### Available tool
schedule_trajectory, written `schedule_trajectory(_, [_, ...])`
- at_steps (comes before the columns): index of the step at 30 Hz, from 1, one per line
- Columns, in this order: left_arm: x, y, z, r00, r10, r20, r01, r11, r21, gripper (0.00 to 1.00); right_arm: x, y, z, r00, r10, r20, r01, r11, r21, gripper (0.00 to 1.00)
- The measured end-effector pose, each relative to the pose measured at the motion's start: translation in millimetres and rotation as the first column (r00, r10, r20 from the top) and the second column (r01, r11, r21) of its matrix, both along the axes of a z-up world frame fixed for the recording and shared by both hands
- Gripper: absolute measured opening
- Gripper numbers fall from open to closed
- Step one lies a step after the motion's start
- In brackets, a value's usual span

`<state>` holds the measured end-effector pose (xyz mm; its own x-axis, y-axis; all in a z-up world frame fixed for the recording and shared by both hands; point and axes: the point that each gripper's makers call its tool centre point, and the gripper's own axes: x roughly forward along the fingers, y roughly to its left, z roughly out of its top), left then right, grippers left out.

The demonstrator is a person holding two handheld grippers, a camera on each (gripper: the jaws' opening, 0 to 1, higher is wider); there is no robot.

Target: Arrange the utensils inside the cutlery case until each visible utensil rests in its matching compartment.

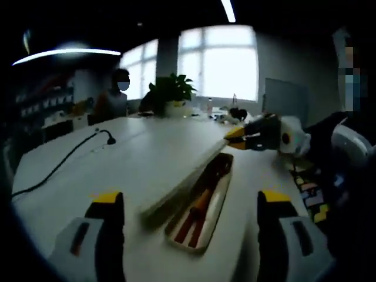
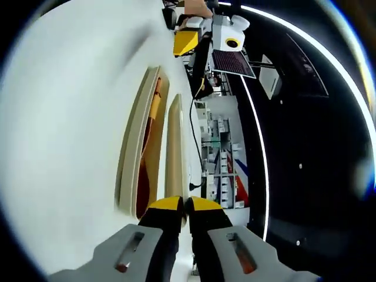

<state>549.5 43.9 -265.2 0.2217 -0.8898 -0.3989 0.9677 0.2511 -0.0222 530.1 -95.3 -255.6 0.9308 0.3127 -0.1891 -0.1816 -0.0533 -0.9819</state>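
A long beige cutlery case (image 1: 219,197) lies open on the white table (image 1: 88,176), with orange and red utensils (image 1: 198,205) inside. Its lid (image 1: 182,176) stands tilted up along the case's left side. My right gripper (image 1: 239,136) is shut on the lid's far end. In the right gripper view the lid (image 2: 174,147) runs edge-on away from the closed jaws of the right gripper (image 2: 185,205), beside the case (image 2: 130,158) and an orange handle (image 2: 154,108). My left gripper (image 1: 189,200) stands open just short of the case's near end, holding nothing. The left gripper (image 2: 188,42) appears beyond the case's far end.
A black cable (image 1: 64,161) trails across the table's left part. A potted plant (image 1: 172,94) and small items stand at the far edge, where a person (image 1: 114,97) sits. A patterned object (image 1: 311,197) lies right of the case. Shelves (image 2: 220,153) stand beyond the table.
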Motion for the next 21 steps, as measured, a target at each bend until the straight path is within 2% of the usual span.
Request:
schedule_trajectory(2, [-1.1, -2.8, -6.5, 0.999, -0.036, 0.015, 0.035, 0.996, 0.083, 1.0, -1.4, 1.8, 1.1, 1.0, 0.006, 0.023, -0.006, 1.0, -0.018, 0.03])
schedule_trajectory(6, [-3.7, -15.2, -10.5, 0.997, -0.083, -0.003, 0.082, 0.984, 0.158, 0.96, -1.9, 4.6, 3.1, 0.999, 0.02, 0.037, -0.019, 1.0, -0.022, 0.03])
schedule_trajectory(7, [-2.2, -18.4, -12.6, 0.996, -0.091, 0.005, 0.089, 0.978, 0.188, 0.95, -1.9, 9.2, -3.0, 0.999, 0.05, 0.018, -0.049, 0.998, -0.045, 0.03])
schedule_trajectory(8, [-1.4, -20.1, -14.8, 0.996, -0.093, 0.004, 0.09, 0.974, 0.21, 0.94, -1.7, 8.8, -4.4, 0.998, 0.055, 0.027, -0.053, 0.998, -0.046, 0.03])
schedule_trajectory(11, [2.6, -27.3, -17.5, 0.995, -0.098, -0.007, 0.097, 0.968, 0.23, 0.9, -2.1, 9.8, -9.0, 0.997, 0.069, 0.037, -0.068, 0.997, -0.028, 0.03])
schedule_trajectory(13, [2.3, -31.1, -19.2, 0.994, -0.103, -0.035, 0.109, 0.965, 0.238, 0.88, -3.1, 10.2, -3.8, 0.994, 0.08, 0.07, -0.078, 0.997, -0.029, 0.03])
schedule_trajectory(17, [3.0, -35.1, -22.7, 0.991, -0.125, -0.048, 0.134, 0.952, 0.275, 0.83, -5.5, 11.7, 4.3, 0.988, 0.102, 0.12, -0.1, 0.995, -0.021, 0.03])
schedule_trajectory(21, [1.2, -36.9, -25.4, 0.987, -0.141, -0.074, 0.157, 0.94, 0.303, 0.81, -10.6, 12.2, 7.4, 0.982, 0.119, 0.145, -0.117, 0.993, -0.022, 0.03])
